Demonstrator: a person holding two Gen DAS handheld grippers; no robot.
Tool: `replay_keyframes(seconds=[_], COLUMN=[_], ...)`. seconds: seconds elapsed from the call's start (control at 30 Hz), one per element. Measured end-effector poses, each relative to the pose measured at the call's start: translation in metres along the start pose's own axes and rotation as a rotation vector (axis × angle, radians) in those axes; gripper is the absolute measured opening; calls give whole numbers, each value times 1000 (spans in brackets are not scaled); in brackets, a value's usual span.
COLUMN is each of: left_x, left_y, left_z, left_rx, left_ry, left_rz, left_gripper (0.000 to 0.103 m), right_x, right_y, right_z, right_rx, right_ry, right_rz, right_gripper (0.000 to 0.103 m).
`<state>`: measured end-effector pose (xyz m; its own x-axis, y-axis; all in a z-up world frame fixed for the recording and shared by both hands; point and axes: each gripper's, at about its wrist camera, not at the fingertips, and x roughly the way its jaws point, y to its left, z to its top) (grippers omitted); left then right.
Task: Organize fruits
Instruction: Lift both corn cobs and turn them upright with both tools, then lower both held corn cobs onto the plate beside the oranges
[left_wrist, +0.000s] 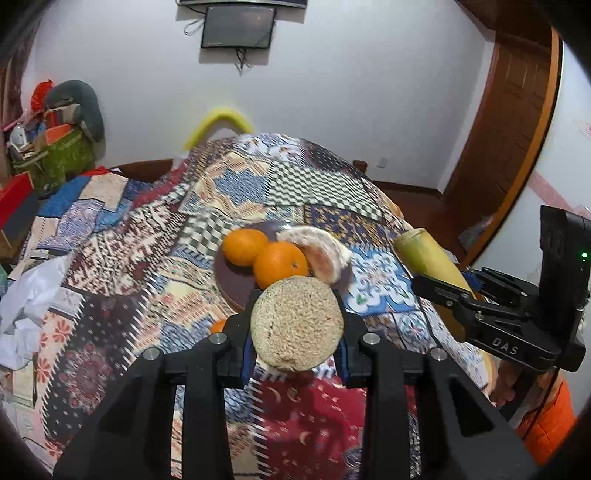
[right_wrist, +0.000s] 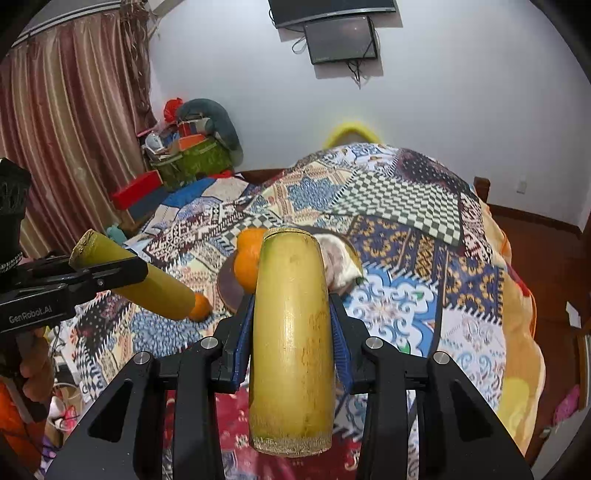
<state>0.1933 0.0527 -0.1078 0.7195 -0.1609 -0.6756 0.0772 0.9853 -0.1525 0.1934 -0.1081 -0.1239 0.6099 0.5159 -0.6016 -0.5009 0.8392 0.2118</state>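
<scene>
My left gripper (left_wrist: 297, 295) is shut on a yellow-green sugarcane piece (left_wrist: 297, 325), seen end-on, just in front of a dark round plate (left_wrist: 236, 288). The plate holds two oranges (left_wrist: 280, 264) and a pomelo wedge (left_wrist: 321, 251). My right gripper (right_wrist: 291, 295) is shut on a second sugarcane piece (right_wrist: 290, 332), held lengthwise above the bed, short of the plate (right_wrist: 227, 286). The right gripper (left_wrist: 439, 284) shows in the left wrist view with its cane (left_wrist: 428, 258). The left gripper (right_wrist: 110, 267) with its cane (right_wrist: 147, 284) shows at the left of the right wrist view. A loose orange (right_wrist: 201, 306) lies on the quilt near the plate.
A patchwork quilt (left_wrist: 147, 258) covers the bed. White crumpled paper (left_wrist: 26, 306) lies at its left edge. A green basket of clutter (right_wrist: 192, 158) and red box (right_wrist: 136, 188) stand at the back left. A wooden door (left_wrist: 509, 129) is at the right.
</scene>
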Motion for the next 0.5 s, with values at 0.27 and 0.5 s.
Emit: replay_keyframes(seconds=[0.27,0.5], left_x=[18,48], left_y=[25,40], left_z=[12,15], left_rx=[-15,-18], left_ry=[-1,61], left_rz=[54,66], left_gripper=[33,33], right_x=[15,35], right_y=[0,-2], right_z=[16,28], right_rx=[-8,-10], right_ry=[-19,-13], right_rz=[2,10], right_gripper=[35,35])
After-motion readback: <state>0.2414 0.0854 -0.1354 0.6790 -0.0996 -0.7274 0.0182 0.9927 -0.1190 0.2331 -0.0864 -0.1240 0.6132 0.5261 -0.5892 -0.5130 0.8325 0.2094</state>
